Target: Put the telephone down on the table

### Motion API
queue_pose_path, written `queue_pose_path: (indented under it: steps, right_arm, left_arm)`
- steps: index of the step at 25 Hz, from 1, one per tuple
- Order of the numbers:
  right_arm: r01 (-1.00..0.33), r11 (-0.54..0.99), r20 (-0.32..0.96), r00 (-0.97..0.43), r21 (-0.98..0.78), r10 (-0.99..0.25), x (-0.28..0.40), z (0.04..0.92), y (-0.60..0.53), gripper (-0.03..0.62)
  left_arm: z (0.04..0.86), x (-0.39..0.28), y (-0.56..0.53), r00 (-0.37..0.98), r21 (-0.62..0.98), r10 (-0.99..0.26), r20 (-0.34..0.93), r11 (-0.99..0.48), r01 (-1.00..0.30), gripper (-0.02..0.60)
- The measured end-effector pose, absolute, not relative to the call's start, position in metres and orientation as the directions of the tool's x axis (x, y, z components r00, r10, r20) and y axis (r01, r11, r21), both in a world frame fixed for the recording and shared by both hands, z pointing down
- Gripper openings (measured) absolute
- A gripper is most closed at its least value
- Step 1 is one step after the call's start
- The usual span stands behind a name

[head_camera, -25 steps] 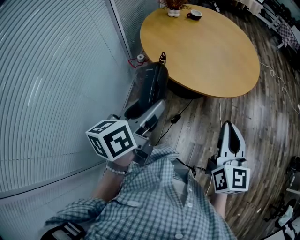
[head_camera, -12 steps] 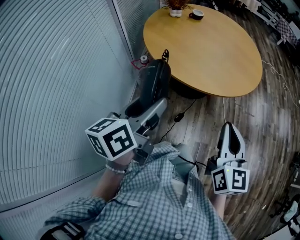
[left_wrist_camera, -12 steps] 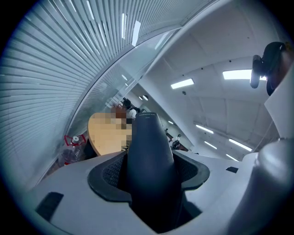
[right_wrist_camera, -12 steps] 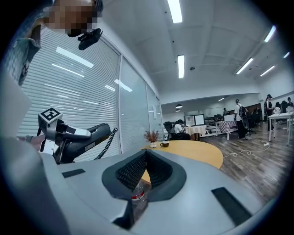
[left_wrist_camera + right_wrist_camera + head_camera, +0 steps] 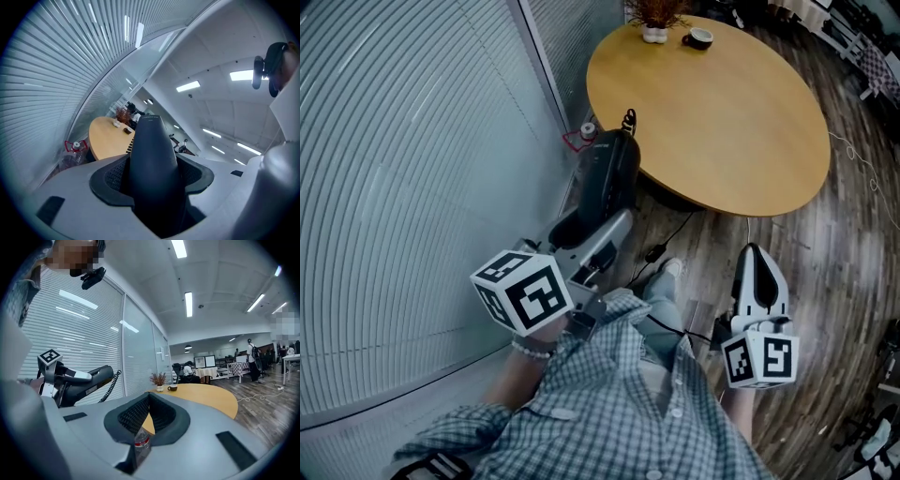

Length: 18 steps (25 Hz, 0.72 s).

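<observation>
Round table (image 5: 712, 103) by the blinds (image 5: 412, 141): left claw (image 5: 592, 220), gripping the phone (image 5: 605, 173), has drawn nearer its edge; right claw (image 5: 758, 258) closed, empty. Not down yet.

No text is readable anywhere. The telephone (image 5: 151, 159), held up short of the table (image 5: 722, 103), has a faint line of print (image 5: 149, 118) near the tip, too small to read. A white sticker (image 5: 90, 389) on its side is blurred. The bottle (image 5: 588, 131) on the floor beside the table has a red band with no legible words. The left cube (image 5: 522, 291) and right cube (image 5: 759, 361), nearer than the table, show only black-and-white square patterns.
</observation>
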State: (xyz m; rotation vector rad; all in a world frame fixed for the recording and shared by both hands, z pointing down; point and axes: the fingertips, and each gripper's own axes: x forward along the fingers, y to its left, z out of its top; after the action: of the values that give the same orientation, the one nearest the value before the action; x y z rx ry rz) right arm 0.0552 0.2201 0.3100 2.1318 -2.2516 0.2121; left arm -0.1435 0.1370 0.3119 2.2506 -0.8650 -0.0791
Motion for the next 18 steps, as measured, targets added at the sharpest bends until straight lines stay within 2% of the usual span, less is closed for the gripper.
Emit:
queue_pose_path:
  steps: [6, 18]
  right_arm:
    - [-0.994, 0.091, 0.086, -0.096, -0.067, -0.992, 0.074, 0.322, 0.182, 0.008]
    - [-0.983, 0.156, 0.116, -0.167, -0.097, -0.979, 0.171, 0.322, 0.073, 0.008]
  left_arm:
    - [0.329, -0.122, 0.106, 0.759, 0.648, -0.630, 0.162, -0.513, -0.564, 0.281]
    - [0.317, -0.030, 0.013, 0.716, 0.630, -0.673, 0.186, -0.477, -0.612, 0.281]
